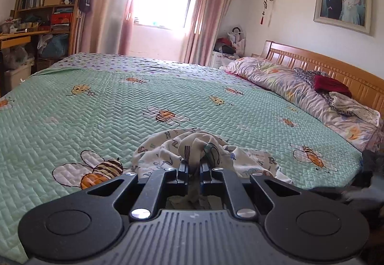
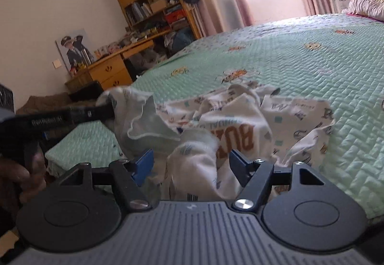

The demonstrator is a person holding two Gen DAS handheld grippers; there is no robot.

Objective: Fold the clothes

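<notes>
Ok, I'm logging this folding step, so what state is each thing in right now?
left tool: shut, pinching a bunched part of the garment.
right tool: open, cloth between its fingers, not pressed.
printed garment: crumpled, unfolded, on the bed.
green quilt: spread flat.
curtains: drawn apart.

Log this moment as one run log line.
left gripper: shut on printed garment | right gripper: open, garment between jaws | garment crumpled on bed

A white garment point(image 2: 240, 125) printed with scattered letters and small motifs — large orange lettering across one panel — lies crumpled and unfolded on the green quilted bedspread point(image 2: 300, 61), near its front edge, one bunched fold raised off the bed.
</notes>
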